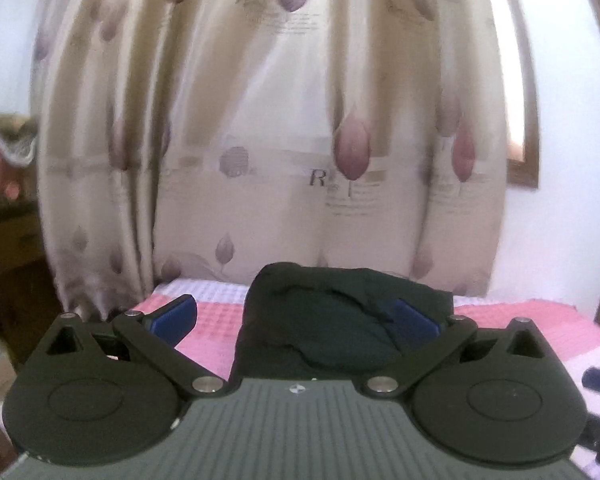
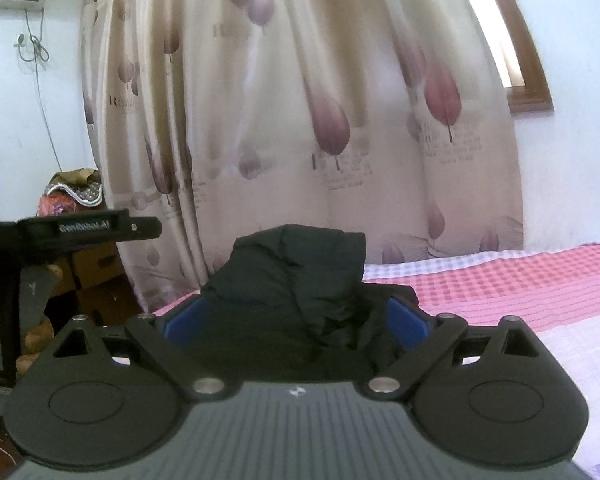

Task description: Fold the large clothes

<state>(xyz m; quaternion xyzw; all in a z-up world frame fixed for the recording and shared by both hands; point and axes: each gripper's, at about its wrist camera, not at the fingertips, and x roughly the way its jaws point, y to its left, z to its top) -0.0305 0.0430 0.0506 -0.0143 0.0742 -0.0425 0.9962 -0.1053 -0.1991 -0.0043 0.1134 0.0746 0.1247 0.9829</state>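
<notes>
A black garment [image 1: 324, 320] lies bunched in a heap on the pink and white checked bed cover [image 1: 520, 320]. In the left wrist view my left gripper [image 1: 294, 304] stands wide open. Its left blue pad is over bare cover, and its right blue pad [image 1: 414, 320] overlaps the heap's right side. In the right wrist view the same garment [image 2: 300, 272] fills the gap between the blue pads [image 2: 408, 322] of my right gripper [image 2: 296, 304]. Those jaws stand wide apart and do not visibly squeeze the cloth. The left gripper's black body [image 2: 88, 228] shows at the left edge.
A cream curtain [image 1: 260, 120] with purple leaf prints hangs right behind the bed. A wooden window frame [image 2: 528, 80] is at the right. Cardboard boxes and bundled bedding [image 2: 76, 192] stand to the left of the bed. A person's fingers [image 2: 32, 340] hold the left gripper.
</notes>
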